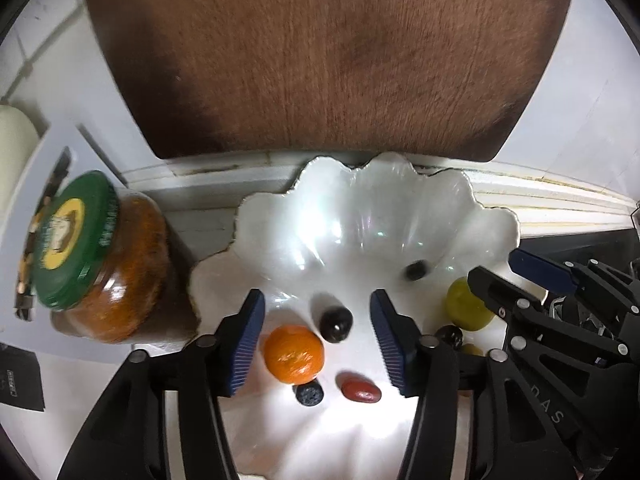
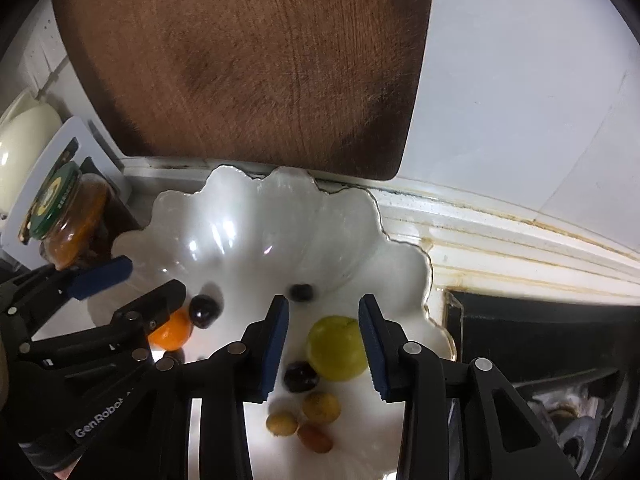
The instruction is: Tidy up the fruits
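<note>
A white scalloped bowl holds small fruits. In the left wrist view my left gripper is open over an orange fruit, a dark cherry, a blueberry and a red oblong fruit. In the right wrist view my right gripper is open around a yellow-green fruit, without touching it. A dark fruit and small yellow-brown fruits lie below it. The bowl fills the middle of that view. A small dark berry lies deeper in the bowl.
A green-lidded jar of orange preserve stands left of the bowl, also in the right wrist view. A brown wooden board leans behind the bowl. A cream vessel stands far left. A dark recess lies right of the bowl.
</note>
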A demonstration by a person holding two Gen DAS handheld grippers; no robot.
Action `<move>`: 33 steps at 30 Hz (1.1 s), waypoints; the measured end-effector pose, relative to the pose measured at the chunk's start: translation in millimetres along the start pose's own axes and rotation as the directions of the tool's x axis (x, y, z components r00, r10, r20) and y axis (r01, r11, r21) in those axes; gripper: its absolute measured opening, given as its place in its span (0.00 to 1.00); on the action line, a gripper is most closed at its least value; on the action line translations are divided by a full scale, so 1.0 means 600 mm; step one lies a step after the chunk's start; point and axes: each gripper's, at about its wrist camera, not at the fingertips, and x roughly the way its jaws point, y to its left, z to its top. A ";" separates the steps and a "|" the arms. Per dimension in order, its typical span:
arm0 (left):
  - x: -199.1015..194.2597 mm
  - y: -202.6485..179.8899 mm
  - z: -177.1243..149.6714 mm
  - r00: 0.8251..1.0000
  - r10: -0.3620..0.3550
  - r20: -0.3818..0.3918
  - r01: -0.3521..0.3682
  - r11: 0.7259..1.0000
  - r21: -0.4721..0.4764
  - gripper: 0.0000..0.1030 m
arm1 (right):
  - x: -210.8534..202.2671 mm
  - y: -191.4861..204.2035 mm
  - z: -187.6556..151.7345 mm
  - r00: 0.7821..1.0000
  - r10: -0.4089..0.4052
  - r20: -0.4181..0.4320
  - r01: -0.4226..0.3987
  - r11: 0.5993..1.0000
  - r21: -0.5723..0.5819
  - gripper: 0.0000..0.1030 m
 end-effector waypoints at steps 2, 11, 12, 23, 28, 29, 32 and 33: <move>-0.020 0.006 -0.005 0.999 0.016 0.029 -0.015 1.000 -0.008 0.59 | -0.011 0.003 -0.007 1.000 -0.013 0.015 0.013 1.000 0.002 0.48; -0.127 0.013 -0.058 0.973 0.124 0.192 -0.123 0.992 -0.018 0.78 | -0.110 0.019 -0.067 0.990 -0.061 0.128 0.062 0.998 -0.003 0.60; -0.140 0.012 -0.068 0.968 0.134 0.212 -0.134 0.991 -0.017 0.79 | -0.129 0.019 -0.077 0.986 -0.069 0.151 0.070 0.998 -0.003 0.62; -0.316 -0.021 -0.212 0.878 0.203 0.433 -0.203 0.978 -0.047 0.90 | -0.307 0.010 -0.195 0.932 -0.069 0.355 0.065 0.998 0.023 0.65; -0.395 -0.047 -0.291 0.831 0.219 0.512 -0.217 0.974 -0.065 0.92 | -0.383 0.021 -0.263 0.902 -0.071 0.427 0.081 0.997 -0.006 0.65; -0.405 -0.049 -0.304 0.826 0.217 0.520 -0.214 0.975 -0.065 0.92 | -0.396 0.024 -0.276 0.896 -0.068 0.439 0.082 0.997 -0.013 0.65; -0.444 -0.063 -0.354 0.811 0.207 0.547 -0.201 0.977 -0.073 0.93 | -0.442 0.027 -0.321 0.877 -0.062 0.477 0.083 0.996 -0.023 0.65; -0.454 -0.066 -0.367 0.809 0.204 0.551 -0.194 0.978 -0.077 0.93 | -0.458 0.025 -0.338 0.869 -0.060 0.490 0.084 0.996 -0.028 0.69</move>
